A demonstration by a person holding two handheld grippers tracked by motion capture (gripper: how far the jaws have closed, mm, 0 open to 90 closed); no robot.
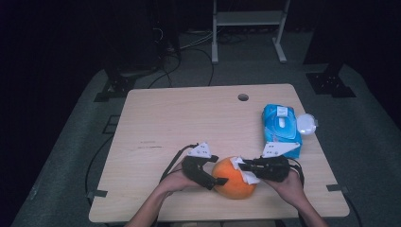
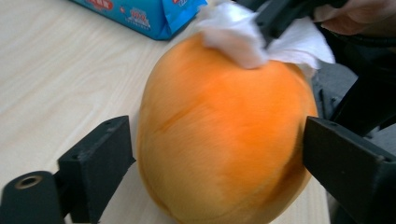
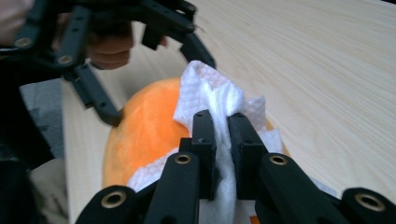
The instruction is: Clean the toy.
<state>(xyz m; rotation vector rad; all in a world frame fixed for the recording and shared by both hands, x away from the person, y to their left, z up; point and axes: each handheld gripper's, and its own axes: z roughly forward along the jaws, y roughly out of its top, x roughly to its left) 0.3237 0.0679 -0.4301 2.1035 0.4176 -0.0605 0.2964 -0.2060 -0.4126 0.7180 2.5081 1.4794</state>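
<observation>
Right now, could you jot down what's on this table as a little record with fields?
work: wiping an orange fruit with a white wipe
left gripper: jaws wide around the fruit, one on each side; whether both press on it is unclear
right gripper: shut on the wipe, holding it against the fruit's top
blue pack: lies flat near the table's right edge
white lid: beside the pack

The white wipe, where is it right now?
In the high view the white wipe lies on the right top of the orange fruit, near the table's front edge, pinched in the right tongs.
</observation>
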